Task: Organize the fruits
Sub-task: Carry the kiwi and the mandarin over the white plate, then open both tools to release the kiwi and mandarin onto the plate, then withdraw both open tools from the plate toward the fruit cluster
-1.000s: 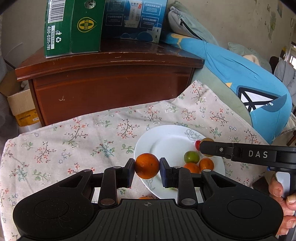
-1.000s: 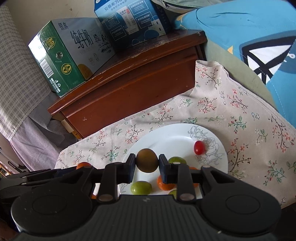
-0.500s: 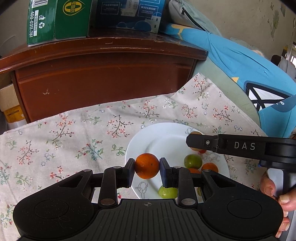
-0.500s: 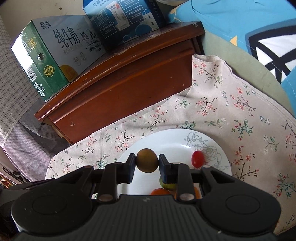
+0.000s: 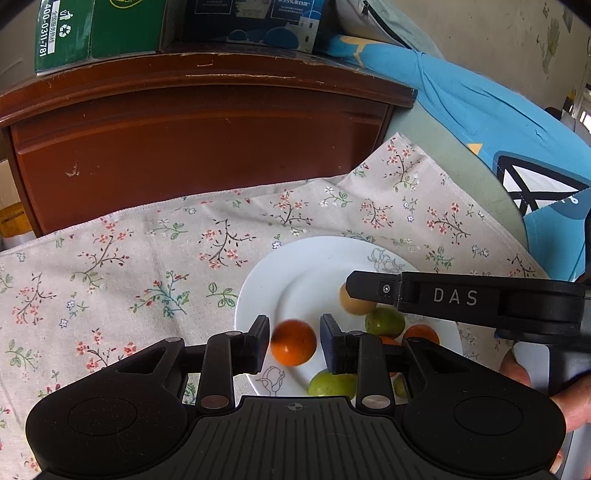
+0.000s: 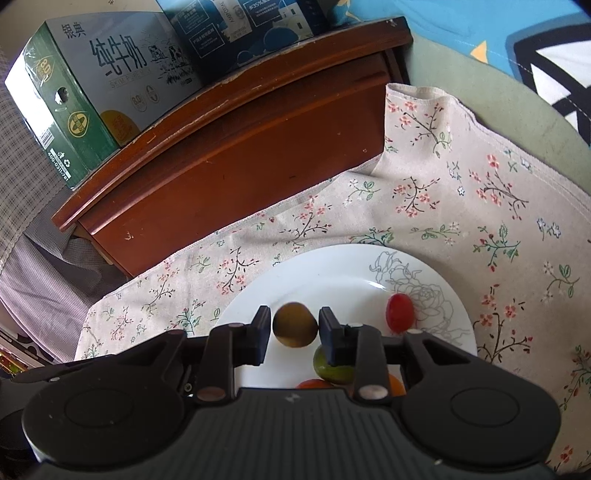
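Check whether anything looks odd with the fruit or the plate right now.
Both held fruits look loose. The orange sits blurred between the left gripper's jaws, which have just been opening, with slim gaps either side. The brown fruit in the right gripper looks the same. Both are over the plate. Nothing is spilled.

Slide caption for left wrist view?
Left gripper, jaws just opening, lets go of orange above the white plate.

A green milk carton box (image 6: 74,99) and a dark blue printed box (image 6: 240,29) are sitting on a reddish-brown wooden cabinet (image 5: 199,136); a bright blue cushion (image 5: 491,122) is lying alongside.
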`<state>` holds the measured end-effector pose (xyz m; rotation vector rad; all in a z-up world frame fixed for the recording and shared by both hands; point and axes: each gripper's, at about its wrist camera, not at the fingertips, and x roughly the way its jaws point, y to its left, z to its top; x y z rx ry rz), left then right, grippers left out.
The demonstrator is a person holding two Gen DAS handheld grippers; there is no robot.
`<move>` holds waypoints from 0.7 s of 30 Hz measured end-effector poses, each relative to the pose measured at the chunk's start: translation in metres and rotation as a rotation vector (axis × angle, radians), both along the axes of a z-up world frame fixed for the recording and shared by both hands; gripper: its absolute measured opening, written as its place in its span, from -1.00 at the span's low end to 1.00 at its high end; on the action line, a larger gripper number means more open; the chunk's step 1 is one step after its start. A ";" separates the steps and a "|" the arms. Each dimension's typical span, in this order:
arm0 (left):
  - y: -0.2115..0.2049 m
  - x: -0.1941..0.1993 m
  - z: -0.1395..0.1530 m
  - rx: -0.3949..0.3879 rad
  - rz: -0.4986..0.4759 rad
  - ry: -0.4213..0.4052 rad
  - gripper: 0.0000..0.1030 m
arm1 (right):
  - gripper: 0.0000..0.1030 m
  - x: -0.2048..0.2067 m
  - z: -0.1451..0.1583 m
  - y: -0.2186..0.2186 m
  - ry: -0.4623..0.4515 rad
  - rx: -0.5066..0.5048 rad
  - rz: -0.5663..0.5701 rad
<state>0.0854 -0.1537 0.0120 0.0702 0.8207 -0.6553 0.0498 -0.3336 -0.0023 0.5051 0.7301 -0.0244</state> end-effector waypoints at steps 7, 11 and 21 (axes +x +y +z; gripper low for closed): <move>0.005 -0.004 0.013 0.005 0.017 -0.037 -0.27 | -0.40 -0.002 0.007 0.001 -0.015 -0.011 0.001; 0.012 -0.008 0.022 0.026 0.045 -0.070 0.01 | -0.39 -0.004 0.011 0.002 -0.018 -0.018 0.002; 0.033 -0.024 0.049 0.069 0.087 -0.089 0.24 | -0.20 -0.025 0.022 0.017 -0.024 -0.064 0.025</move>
